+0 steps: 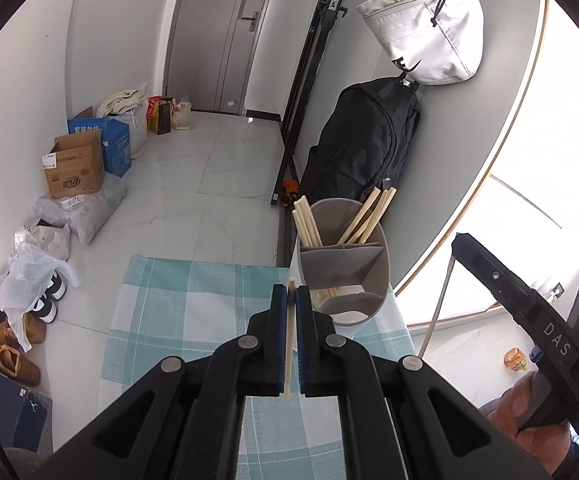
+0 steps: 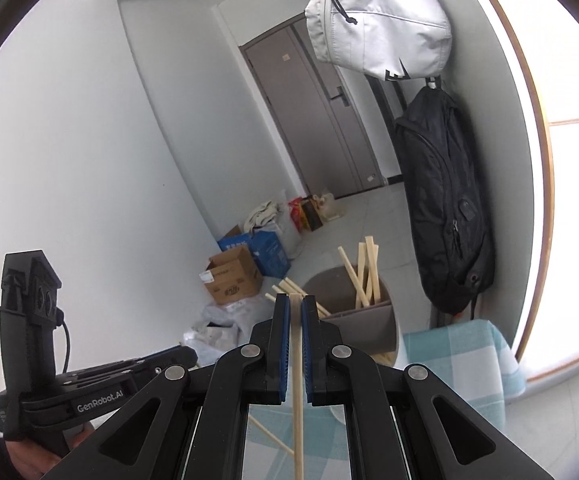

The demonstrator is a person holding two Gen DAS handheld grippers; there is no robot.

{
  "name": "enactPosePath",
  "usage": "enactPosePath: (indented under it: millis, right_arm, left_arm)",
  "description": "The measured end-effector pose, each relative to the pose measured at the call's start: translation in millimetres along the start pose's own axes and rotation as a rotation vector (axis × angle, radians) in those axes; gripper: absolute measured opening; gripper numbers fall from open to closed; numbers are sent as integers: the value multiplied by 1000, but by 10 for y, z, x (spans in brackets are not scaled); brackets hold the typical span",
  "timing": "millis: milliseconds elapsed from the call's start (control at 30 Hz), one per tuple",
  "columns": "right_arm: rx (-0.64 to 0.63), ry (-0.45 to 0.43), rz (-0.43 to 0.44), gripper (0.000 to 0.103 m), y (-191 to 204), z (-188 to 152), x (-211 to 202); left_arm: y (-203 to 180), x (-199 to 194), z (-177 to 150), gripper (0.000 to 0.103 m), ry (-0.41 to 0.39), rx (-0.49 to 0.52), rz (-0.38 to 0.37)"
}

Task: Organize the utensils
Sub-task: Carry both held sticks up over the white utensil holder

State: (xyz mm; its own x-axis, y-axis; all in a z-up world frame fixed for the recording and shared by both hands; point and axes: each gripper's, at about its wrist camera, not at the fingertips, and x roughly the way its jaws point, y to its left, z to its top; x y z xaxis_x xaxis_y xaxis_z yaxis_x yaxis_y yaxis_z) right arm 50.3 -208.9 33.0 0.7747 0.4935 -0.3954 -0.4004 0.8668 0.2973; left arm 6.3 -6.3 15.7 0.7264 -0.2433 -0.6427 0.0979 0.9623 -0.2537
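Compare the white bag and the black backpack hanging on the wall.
The white bag hangs higher; the black backpack hangs below it, reaching down behind the utensil holder. The white bag is short and squat, the black backpack long and narrow. The white bag shows dark lettering at its bottom edge; the black backpack looks plain apart from a small round patch, seen from the right wrist. Both hang against the same grey wall.

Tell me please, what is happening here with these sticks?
A person holds a gripper in each hand and is sorting chopsticks. The left gripper is shut on one chopstick, and the right gripper is shut on another chopstick. Ahead stands a grey holder on a checked cloth, already holding several chopsticks.
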Motion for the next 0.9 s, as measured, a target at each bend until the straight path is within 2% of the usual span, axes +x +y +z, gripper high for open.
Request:
enactPosePath:
  millis: [133,400,667,900]
  right_arm:
    - [-7,-28,4,5,27,143,-39]
    - [-3,-98,-4,5,23,640,7]
    - [-10,-149,-26,5,-34,1134,277]
    - [-20,-175,-38,5,-123,1443,650]
  left_arm:
    - [-36,-92,96,0,-3,2,-21]
    - [-168,-288,461,0,-25,-1,-55]
    - [-304,-329,969,0,-68,21,-70]
    - [-297,-111,1308,0,-83,35,-66]
